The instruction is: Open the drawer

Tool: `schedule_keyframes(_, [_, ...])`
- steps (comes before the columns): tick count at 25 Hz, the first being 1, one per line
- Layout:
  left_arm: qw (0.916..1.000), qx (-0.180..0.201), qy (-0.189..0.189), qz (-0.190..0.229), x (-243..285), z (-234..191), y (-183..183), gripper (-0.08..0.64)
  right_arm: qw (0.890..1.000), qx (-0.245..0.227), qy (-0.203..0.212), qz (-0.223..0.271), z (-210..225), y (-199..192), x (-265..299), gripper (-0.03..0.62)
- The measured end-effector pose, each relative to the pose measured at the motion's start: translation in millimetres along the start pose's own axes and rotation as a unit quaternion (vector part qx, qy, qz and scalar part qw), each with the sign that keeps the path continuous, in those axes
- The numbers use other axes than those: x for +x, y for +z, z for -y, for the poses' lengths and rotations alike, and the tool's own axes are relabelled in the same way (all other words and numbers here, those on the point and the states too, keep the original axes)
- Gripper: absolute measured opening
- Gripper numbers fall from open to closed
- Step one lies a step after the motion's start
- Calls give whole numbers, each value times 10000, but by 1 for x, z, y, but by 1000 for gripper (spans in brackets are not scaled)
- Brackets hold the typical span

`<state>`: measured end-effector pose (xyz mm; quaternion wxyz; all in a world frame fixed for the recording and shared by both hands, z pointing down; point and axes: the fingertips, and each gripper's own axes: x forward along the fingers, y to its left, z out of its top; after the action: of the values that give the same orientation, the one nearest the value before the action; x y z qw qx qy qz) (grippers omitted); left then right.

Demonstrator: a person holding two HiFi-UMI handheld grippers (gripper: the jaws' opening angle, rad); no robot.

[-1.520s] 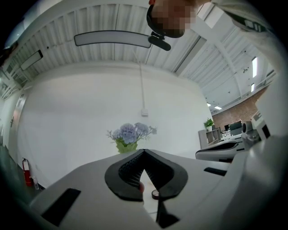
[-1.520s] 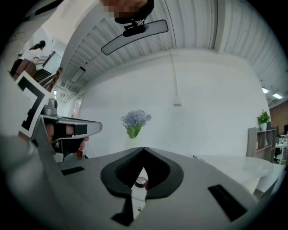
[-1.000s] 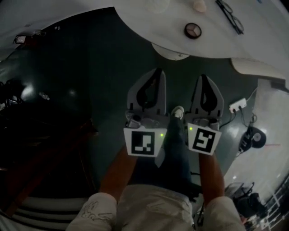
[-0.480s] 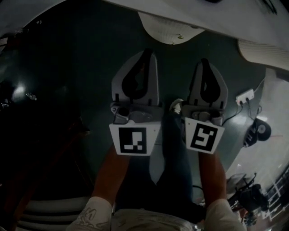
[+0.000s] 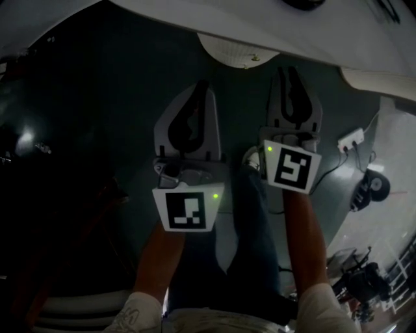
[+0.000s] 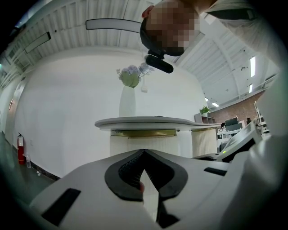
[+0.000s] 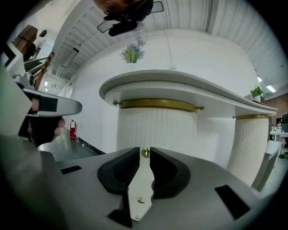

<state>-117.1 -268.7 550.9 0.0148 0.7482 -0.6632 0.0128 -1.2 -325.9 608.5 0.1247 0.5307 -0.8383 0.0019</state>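
Drawer knob, small, gold, seen on ribbed white pedestal beneath counter. Right gripper: jaws parted narrowly and opening. Knob framed in gap at jaw tips; pads not pressed on it. Left gripper: jaws closed, tips met, nothing held. Left gripper held beside right gripper, short of pedestal.

White wall, slatted ceiling with strip lights, dark glossy floor; curved white table on ribbed, gold-banded pedestals, bearing a flower vase.
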Motion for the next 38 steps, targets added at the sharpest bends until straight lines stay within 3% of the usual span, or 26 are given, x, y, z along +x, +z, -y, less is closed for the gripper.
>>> schedule_keyframes(8, [10000,-13,-60,0,-2,2,-1,2,9990,311,-192,-259,10,-19,44,133])
schedule_keyframes(13, [10000,-61,-60,-10,-4,3,-2,2,9988,329,-253,-270,7,-17,64,132])
schedule_keyframes(21, [9999,-93,-79,-92,-7,0,-7,2,9970,228,-706,-234,9,-14,66,112])
schedule_keyframes(30, [9998,-104,-26,-154,-8,-3,-12,2,9965,181,-741,-352,10,-17,65,106])
schedule_keyframes(38, [9998,-80,-29,-170,-10,-4,-12,2,9963,112,-817,-254,-1,-22,26,106])
